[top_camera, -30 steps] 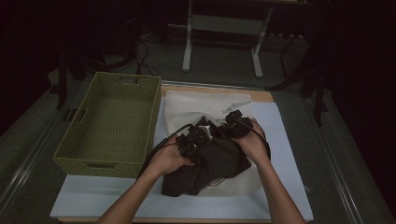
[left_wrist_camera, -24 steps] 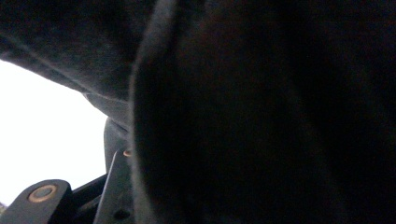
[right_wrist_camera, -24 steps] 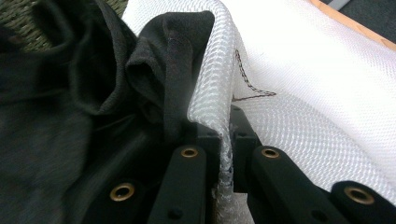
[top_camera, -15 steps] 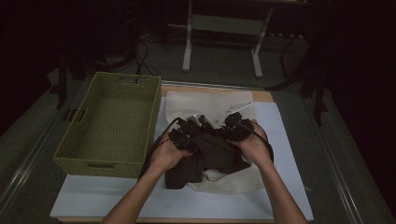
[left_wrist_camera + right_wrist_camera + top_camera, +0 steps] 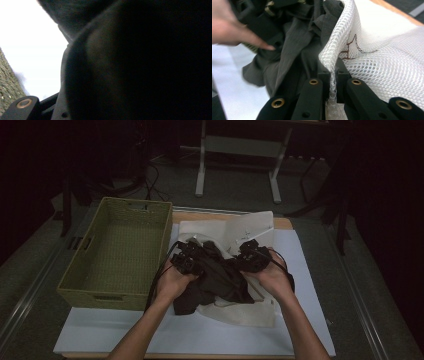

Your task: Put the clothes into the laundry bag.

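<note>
Right gripper has its jaws closed together on the rim of the white mesh bag, pinching a fold of netting and holding that edge up. Left gripper is buried against the dark garment; in the left gripper view black cloth covers the jaws, so I cannot tell whether they are apart or clamped.

Going from big to small: the white table sheet carries everything, the woven basket stands at the left of it with nothing visible inside, and the mesh bag lies flat in the middle, just beside the basket. The garment sits bunched on top of the bag, between the two hands, with one end trailing toward the person.

As a judgement, the work looks about midway: the bag's mouth is caught and lifted, and some cloth sits at the opening, yet most of the garment lies outside. Pushing the rest in remains.
</note>
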`<state>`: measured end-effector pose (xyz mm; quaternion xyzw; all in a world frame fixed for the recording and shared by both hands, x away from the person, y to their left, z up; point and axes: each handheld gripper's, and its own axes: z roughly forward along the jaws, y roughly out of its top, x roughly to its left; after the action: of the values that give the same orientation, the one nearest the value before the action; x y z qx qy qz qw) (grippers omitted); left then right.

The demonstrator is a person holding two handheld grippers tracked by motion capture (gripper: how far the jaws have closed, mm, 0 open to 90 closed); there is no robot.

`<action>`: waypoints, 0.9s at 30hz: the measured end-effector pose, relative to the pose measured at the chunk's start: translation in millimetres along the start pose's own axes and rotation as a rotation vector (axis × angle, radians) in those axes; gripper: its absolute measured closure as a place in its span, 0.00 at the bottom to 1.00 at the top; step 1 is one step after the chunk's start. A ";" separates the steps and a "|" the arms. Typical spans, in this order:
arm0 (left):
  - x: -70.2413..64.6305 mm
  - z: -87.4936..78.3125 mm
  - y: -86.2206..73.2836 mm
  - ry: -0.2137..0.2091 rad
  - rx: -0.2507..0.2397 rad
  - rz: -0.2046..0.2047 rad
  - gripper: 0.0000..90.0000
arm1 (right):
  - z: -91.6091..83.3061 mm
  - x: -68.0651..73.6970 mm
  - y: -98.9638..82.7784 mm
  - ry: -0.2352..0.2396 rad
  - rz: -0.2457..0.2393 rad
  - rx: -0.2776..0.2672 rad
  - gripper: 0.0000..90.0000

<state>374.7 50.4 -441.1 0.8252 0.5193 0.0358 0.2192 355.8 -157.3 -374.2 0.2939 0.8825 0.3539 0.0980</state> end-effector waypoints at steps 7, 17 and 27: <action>-34.6 -2.0 -4.5 -0.008 -0.023 0.124 0.62 | 8.3 -4.9 8.6 -0.118 0.051 0.022 0.96; -65.6 8.8 1.3 -0.093 -0.083 0.122 0.62 | 5.1 -4.7 11.5 -0.158 0.122 -0.038 0.96; -39.2 6.2 3.8 -0.033 -0.116 -0.012 0.62 | -6.2 -15.3 -4.0 -0.165 0.110 -0.021 0.94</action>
<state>361.7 12.8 -438.5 0.8085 0.5175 0.0509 0.2754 364.0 -172.1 -372.9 0.3689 0.8503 0.3424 0.1537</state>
